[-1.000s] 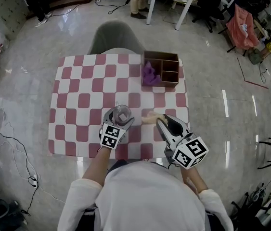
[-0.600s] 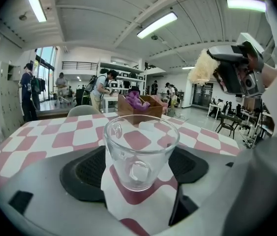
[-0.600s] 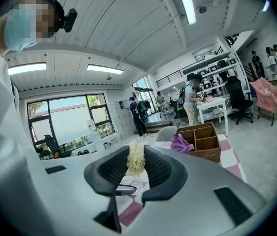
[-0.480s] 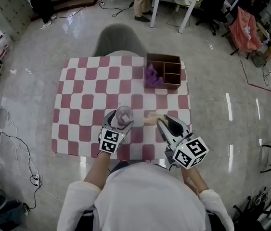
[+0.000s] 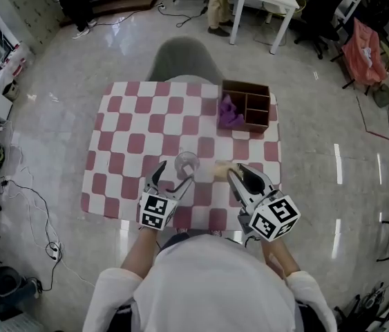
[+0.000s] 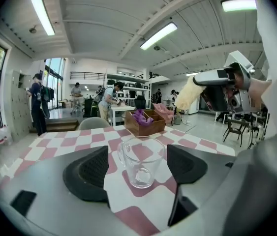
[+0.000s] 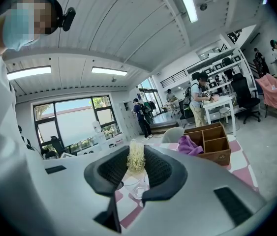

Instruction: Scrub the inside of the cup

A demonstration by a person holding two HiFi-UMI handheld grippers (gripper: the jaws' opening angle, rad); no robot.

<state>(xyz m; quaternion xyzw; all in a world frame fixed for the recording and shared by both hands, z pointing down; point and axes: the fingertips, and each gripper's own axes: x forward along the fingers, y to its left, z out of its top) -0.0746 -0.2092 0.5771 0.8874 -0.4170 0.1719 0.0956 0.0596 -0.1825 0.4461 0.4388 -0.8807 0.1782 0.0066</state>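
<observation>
head view, cup (image 5: 186, 163), checkered table (image 5: 139, 123), glossy floor (image 5: 318, 116)

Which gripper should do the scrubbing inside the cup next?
Right gripper: its fingers are shut on the fibrous scrubber, raised near the cup. The left gripper is open, fingers flanking the cup, better for steadying it.

cup (image 7: 137, 188) mostly hidden behind right gripper (image 7: 136, 163) fingers (image 7: 158, 169); scrubber (image 7: 136, 156) base hidden

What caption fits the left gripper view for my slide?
Open left gripper faces an empty glass cup on the checkered table.
</observation>
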